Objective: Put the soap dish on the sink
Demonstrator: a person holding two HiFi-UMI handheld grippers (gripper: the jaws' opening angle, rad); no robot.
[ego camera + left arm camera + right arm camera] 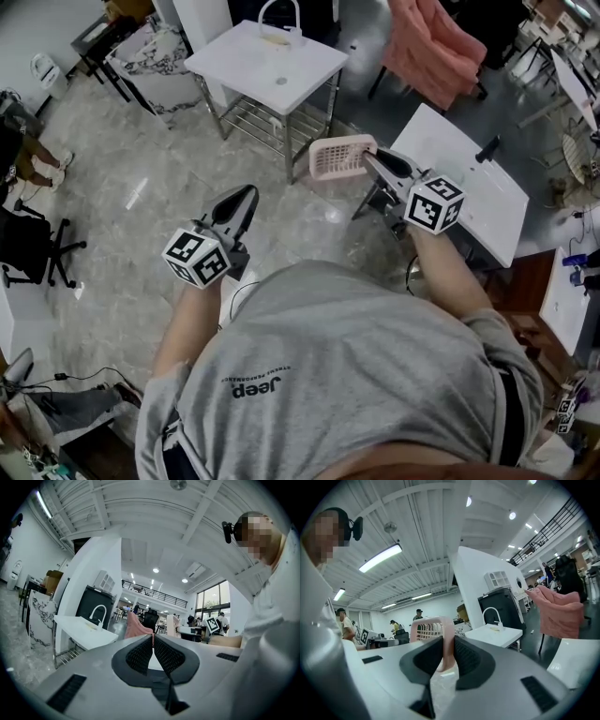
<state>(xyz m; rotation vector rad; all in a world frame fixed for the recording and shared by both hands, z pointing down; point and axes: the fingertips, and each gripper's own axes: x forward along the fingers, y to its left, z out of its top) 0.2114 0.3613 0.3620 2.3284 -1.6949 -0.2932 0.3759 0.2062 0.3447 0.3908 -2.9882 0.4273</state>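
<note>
A pink slotted soap dish [339, 156] hangs in the air over the floor, with my right gripper [367, 155] shut on its rim. In the right gripper view the dish's pink edge [447, 641] is pinched between the jaws of the right gripper [446, 644]. The white sink unit [265, 58] with a curved white faucet [278, 15] stands farther ahead; it shows as the sink [493, 634] and the sink [82, 630] in the gripper views. My left gripper [249, 192] is shut and holds nothing, jaws of the left gripper [153, 639] touching at the tips.
A second white table [469, 183] stands at my right. A pink cloth lies over a chair [433, 42] behind it. A marble-topped table [150, 56] stands left of the sink, and a black office chair [33, 244] is at far left. Grey marble floor [141, 187] lies between.
</note>
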